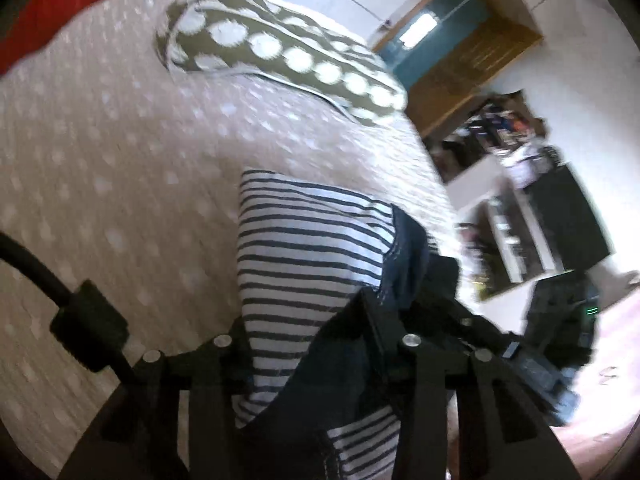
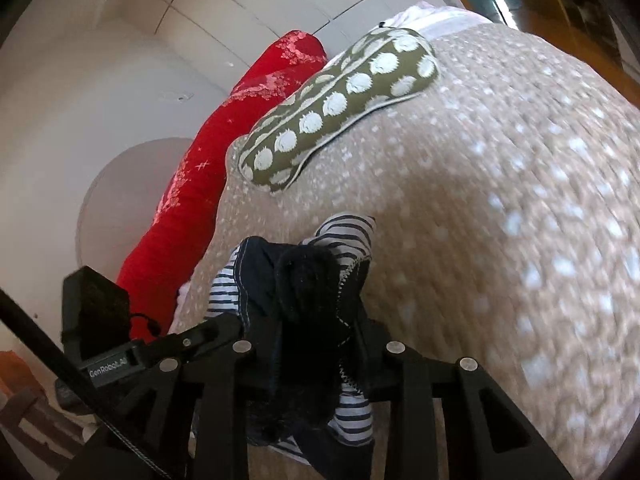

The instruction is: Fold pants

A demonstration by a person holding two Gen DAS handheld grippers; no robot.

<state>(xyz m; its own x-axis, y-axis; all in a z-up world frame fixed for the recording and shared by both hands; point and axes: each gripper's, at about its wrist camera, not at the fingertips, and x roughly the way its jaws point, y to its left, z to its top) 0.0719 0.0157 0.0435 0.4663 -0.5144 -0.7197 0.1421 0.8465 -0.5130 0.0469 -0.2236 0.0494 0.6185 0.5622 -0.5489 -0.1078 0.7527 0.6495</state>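
The pants (image 1: 304,256) are white with dark stripes and have a navy band. In the left wrist view they hang bunched over the beige dotted bed cover (image 1: 100,152). My left gripper (image 1: 320,340) is shut on the pants at the navy edge, fabric filling the gap between the fingers. In the right wrist view the pants (image 2: 344,240) bunch up around my right gripper (image 2: 316,336), which is shut on their navy band. Both grippers hold the cloth lifted above the bed cover (image 2: 500,200). The fingertips are hidden by fabric.
An olive pillow with white dots (image 1: 280,52) (image 2: 340,100) lies on the bed ahead. A red blanket (image 2: 224,152) runs along the bed's far side by the wall. Shelves and dark clutter (image 1: 540,200) stand off the bed's right edge.
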